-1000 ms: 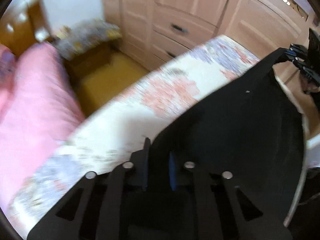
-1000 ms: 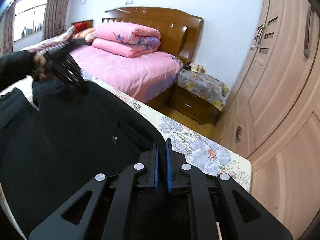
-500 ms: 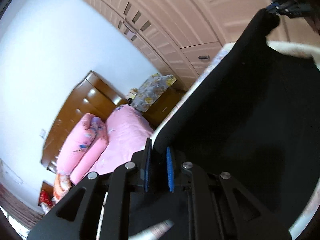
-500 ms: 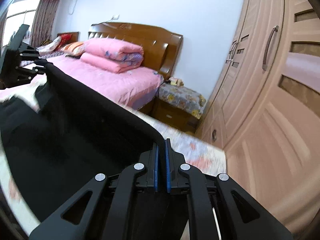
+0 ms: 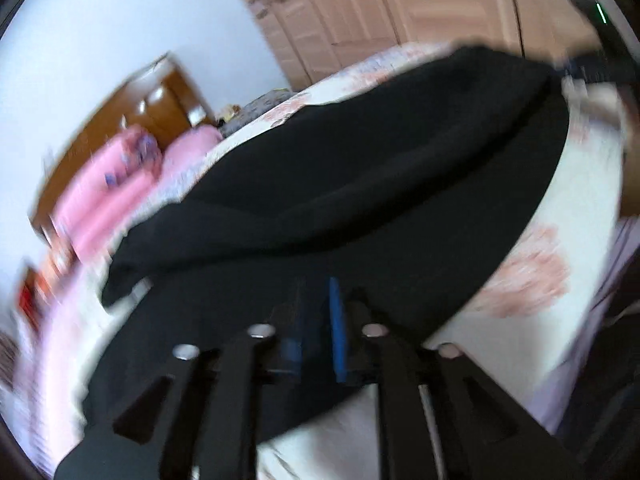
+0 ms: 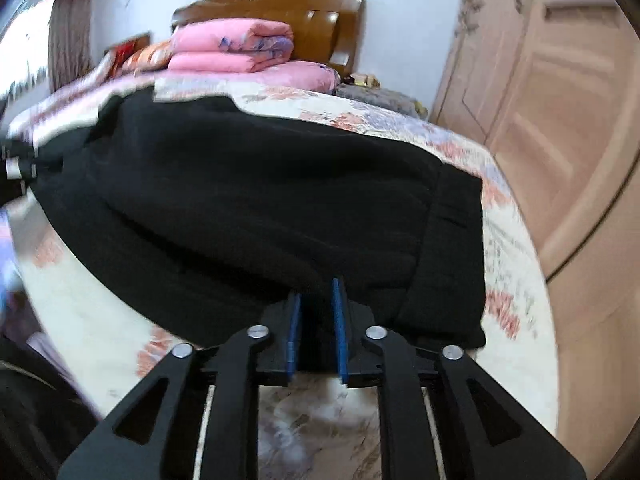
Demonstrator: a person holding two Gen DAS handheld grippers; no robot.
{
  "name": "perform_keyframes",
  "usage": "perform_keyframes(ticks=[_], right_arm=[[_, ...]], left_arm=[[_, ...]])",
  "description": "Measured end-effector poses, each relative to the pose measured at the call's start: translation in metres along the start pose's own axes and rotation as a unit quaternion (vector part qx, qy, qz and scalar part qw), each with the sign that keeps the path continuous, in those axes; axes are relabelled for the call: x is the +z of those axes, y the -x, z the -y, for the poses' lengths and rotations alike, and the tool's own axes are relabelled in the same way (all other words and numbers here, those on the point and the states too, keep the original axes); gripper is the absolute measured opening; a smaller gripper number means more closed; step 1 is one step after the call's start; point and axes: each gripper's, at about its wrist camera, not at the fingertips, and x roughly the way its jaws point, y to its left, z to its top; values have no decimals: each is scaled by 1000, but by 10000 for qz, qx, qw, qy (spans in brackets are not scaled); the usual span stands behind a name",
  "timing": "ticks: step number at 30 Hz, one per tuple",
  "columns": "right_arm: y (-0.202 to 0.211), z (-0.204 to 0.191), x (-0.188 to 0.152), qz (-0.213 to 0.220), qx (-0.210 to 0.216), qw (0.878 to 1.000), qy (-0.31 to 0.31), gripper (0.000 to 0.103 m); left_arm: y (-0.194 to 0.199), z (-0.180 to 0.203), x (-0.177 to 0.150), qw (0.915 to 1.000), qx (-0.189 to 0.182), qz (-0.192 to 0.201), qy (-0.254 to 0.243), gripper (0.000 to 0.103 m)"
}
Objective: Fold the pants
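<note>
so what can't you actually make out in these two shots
- Left wrist view: motion blur smears the left tongs, so whether they grip the black pants is unclear.
- Right wrist view: the right tongs stand open; the pants edge hides their tips.
- Both views: pants lie on the flowered cover; the folded underside is hidden.

My left view smears with motion blur, worst at its edges. My right view is sharper, though daylight blows out the window at the upper left. Fisheye bending curves the wardrobe; the black pants swallow detail.
</note>
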Motion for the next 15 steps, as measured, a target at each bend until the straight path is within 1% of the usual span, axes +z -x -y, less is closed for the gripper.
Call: perform_keyframes(ticks=[1,2,3,4,5,6,7,8,9,10,11,12,13,15], right_arm=[[7,6,-2,79,183,9994,-270,51],[17,14,-7,217,434,9967,-655,63],[22,19,-11,306,663,9929,-940,64],[24,24,-15,348,913,9875,-1238,64],[23,28,-20,342,1172,9798,-1582,64],[19,30,-22,290,1310,9747,-1786,64],[13,32,-24,221,1383,9702,-1976,62],[9,35,-26,205,1405,9652,-2195,58],[6,39,-27,230,1414,9611,-2363,56],[5,42,-27,284,1423,9561,-2545,56],[2,48,-27,355,1410,9489,-2802,56],[1,52,-26,380,1403,9454,-2917,56],[-5,57,-26,376,1395,9399,-3094,56],[-11,63,-25,359,1392,9338,-3276,56]], left_arm=[[7,-9,-2,9990,-147,114,411,66],[16,-22,-5,9939,-228,329,1025,81],[25,-33,-11,9860,-380,467,1558,82],[28,-48,-17,9689,-771,588,2276,82],[29,-58,-20,9564,-1029,659,2652,82],[27,-68,-23,9384,-1339,752,3094,82],[23,-74,-23,9292,-1465,777,3302,82],[22,-76,-25,9211,-1517,753,3505,82],[19,-78,-24,9192,-1467,714,3583,83],[17,-77,-21,9196,-1410,697,3601,83],[14,-78,-19,9207,-1331,680,3605,86],[13,-77,-20,9209,-1302,668,3614,89],[11,-77,-21,9203,-1288,658,3636,90],[10,-77,-22,9185,-1287,632,3685,92]])
